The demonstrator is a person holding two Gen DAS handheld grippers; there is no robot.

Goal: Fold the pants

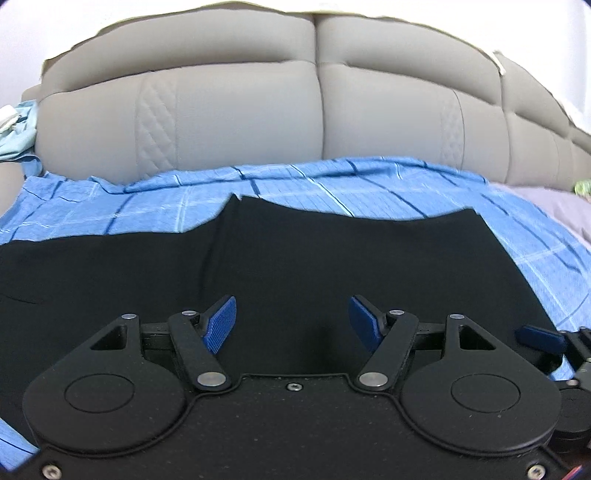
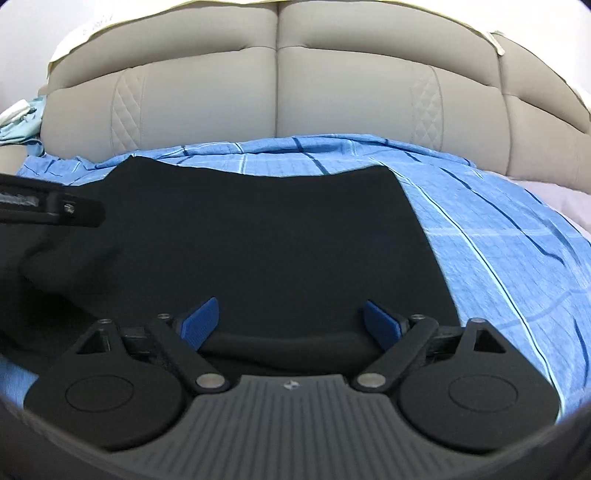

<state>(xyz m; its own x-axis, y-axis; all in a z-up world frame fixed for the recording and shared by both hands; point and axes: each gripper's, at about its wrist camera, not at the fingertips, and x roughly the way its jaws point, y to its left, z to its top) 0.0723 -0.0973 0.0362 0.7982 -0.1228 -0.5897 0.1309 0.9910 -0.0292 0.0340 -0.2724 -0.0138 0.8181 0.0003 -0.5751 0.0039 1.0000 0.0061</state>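
Your left gripper (image 1: 291, 323) and right gripper (image 2: 290, 325) are matte black with silver rivets, 2 blue ribbed pads (image 1: 220, 323) each

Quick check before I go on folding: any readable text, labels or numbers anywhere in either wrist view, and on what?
None can be read.
Left gripper's body, seen from the right wrist: a strip of pale lettering, too blurred to read.
Paper edge above the headboard: faint marks, too small to read.
Black pants, blue checked sheet: no tag or print visible.
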